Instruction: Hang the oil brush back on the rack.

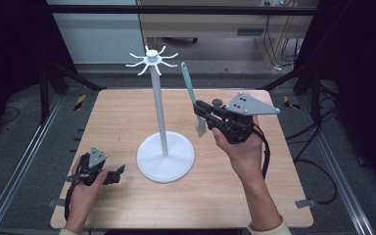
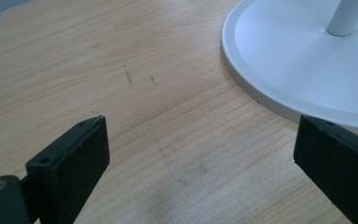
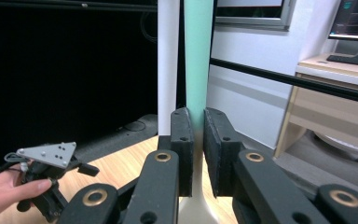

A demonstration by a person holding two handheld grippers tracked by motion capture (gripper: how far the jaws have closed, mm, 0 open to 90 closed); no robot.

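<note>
Above the table's right half, the right gripper (image 1: 203, 111) is carrying a teal-handled spatula (image 1: 191, 95), jaws clamped on the handle just above the pale blade, handle end pointing up toward the white hook stand (image 1: 159, 105). Likely step: hanging it on a hook of the stand's crown (image 1: 152, 60). To do this well, I am judging it needs lifting until the handle end clears the hooks, staying upright, then lowering squarely. Near the table's (image 1: 122, 112) front-left corner, the left gripper (image 1: 113, 175) is resting with jaws apart, holding nothing, just beside the stand's base (image 2: 284, 60), well placed for steadying it.
</note>
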